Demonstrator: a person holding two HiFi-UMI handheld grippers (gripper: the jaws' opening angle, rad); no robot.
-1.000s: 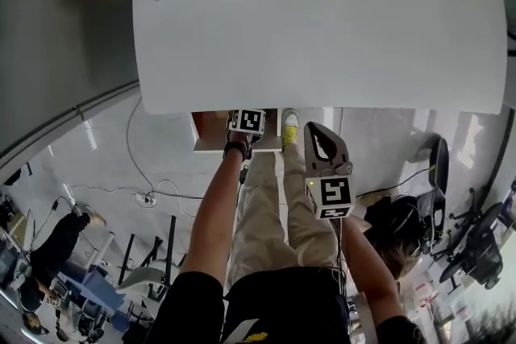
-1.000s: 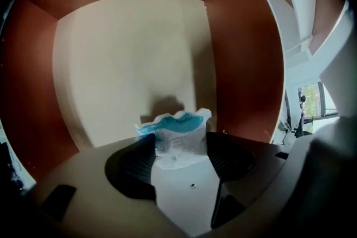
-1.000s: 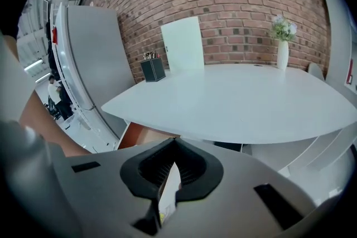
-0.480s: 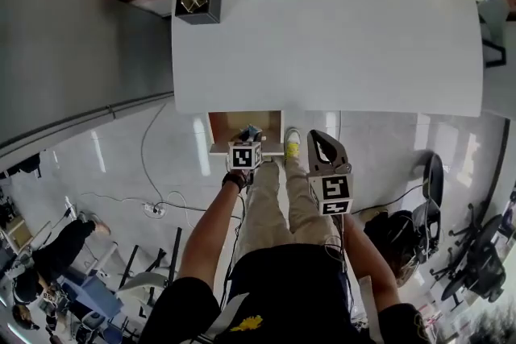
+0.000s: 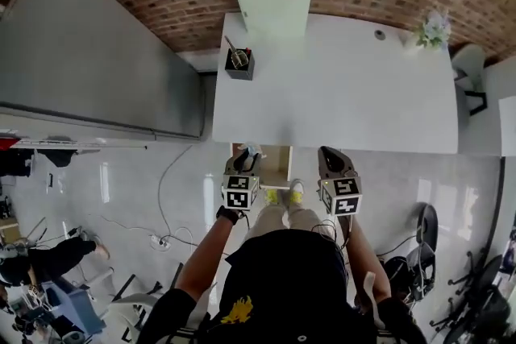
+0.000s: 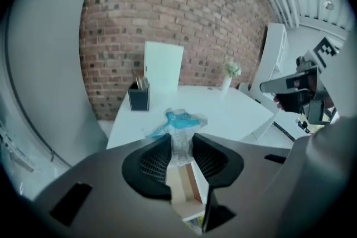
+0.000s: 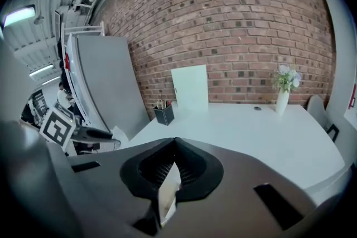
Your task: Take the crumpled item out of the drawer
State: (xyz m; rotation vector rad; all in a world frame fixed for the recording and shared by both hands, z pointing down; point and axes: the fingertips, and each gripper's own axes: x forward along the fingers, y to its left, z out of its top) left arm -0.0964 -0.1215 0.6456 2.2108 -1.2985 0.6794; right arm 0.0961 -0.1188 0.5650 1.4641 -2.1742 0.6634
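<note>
The crumpled item (image 6: 181, 121), a wad of clear and blue plastic, sticks up between the pads of my left gripper (image 6: 182, 145). The jaws are closing and pinch it. In the head view the left gripper (image 5: 244, 157) holds the crumpled item (image 5: 251, 150) over the open wooden drawer (image 5: 276, 161) under the white table's (image 5: 339, 84) near edge. My right gripper (image 5: 334, 163) hovers to the right of the drawer, off the table. In its own view the right gripper (image 7: 174, 145) has its tips together and holds nothing.
On the table stand a dark pen holder (image 5: 239, 63), a pale upright board (image 5: 272, 6) against the brick wall and a small vase with flowers (image 5: 431, 32). A grey partition (image 5: 97, 68) stands left. Office chairs (image 5: 419, 254) and cables lie on the floor.
My left gripper has come up out of the drawer with the crumpled item pinched in it. The head view has pulled back, so the whole table and the brick wall now show.
</note>
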